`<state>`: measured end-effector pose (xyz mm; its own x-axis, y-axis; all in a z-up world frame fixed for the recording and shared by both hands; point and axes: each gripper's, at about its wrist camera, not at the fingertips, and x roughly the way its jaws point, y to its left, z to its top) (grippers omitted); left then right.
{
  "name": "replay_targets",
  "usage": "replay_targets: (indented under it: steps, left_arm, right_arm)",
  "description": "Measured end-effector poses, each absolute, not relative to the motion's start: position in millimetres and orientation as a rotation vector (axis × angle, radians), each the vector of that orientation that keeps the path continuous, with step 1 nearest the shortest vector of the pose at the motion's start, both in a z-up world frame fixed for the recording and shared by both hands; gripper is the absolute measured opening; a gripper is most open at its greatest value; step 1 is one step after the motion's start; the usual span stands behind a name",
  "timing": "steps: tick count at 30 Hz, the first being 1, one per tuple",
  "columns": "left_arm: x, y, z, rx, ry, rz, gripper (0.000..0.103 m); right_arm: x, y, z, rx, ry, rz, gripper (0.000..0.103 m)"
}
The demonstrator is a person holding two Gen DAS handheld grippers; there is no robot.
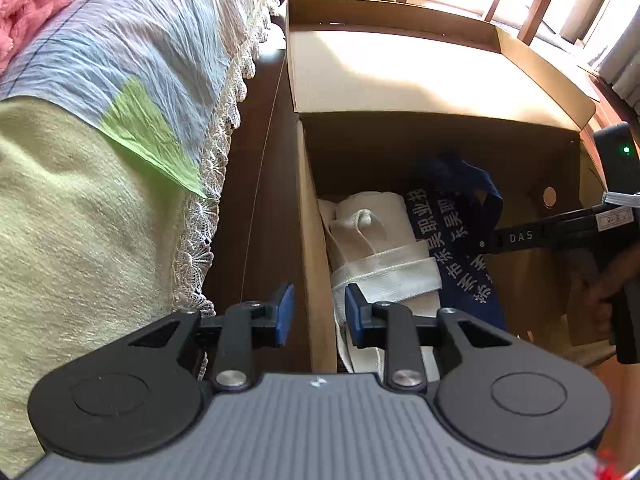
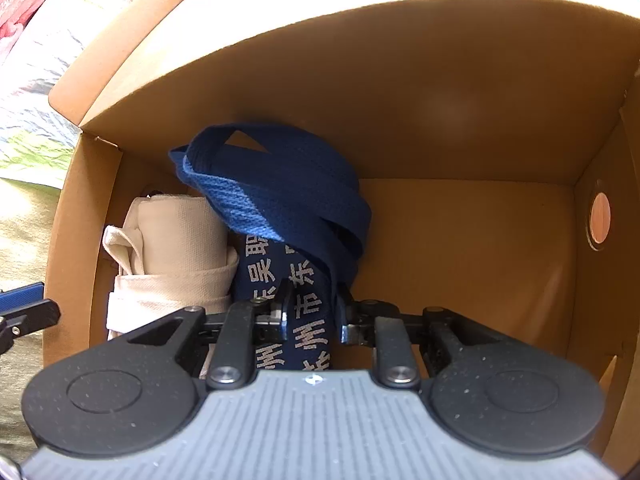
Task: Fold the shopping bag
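Note:
A rolled navy shopping bag (image 2: 296, 292) with white characters and looped navy handles (image 2: 280, 184) lies inside a cardboard box (image 2: 460, 240). My right gripper (image 2: 312, 312) is shut on this navy bag, low in the box. It also shows in the left wrist view (image 1: 452, 240), with the right gripper reaching in from the right. A rolled cream bag (image 2: 176, 256) lies beside it, against the box's left wall; it shows in the left wrist view (image 1: 384, 256). My left gripper (image 1: 318, 314) is open and empty, straddling the box's left wall.
A bed with a lace-edged patchwork cover (image 1: 120, 80) and an olive blanket (image 1: 72, 240) is left of the box. Dark wooden floor (image 1: 260, 200) lies between them. The box's flap (image 1: 400, 72) stands open behind. Wooden furniture legs (image 1: 536, 4) are at the back.

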<state>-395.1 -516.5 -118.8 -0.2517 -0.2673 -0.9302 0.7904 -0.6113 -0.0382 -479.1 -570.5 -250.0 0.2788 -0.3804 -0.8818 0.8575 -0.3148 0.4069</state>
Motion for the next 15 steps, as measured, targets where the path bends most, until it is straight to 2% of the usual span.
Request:
replay_targets:
  steps: [4, 15]
  left_arm:
    - [-404, -514, -128, 1.303, 0.651, -1.940, 0.030]
    - [-411, -511, -130, 1.310, 0.629, -1.933, 0.030]
  right_arm:
    - [-460, -573, -241, 1.405, 0.456, -1.373, 0.019]
    - [-408, -580, -222, 1.620, 0.220, -1.400, 0.019]
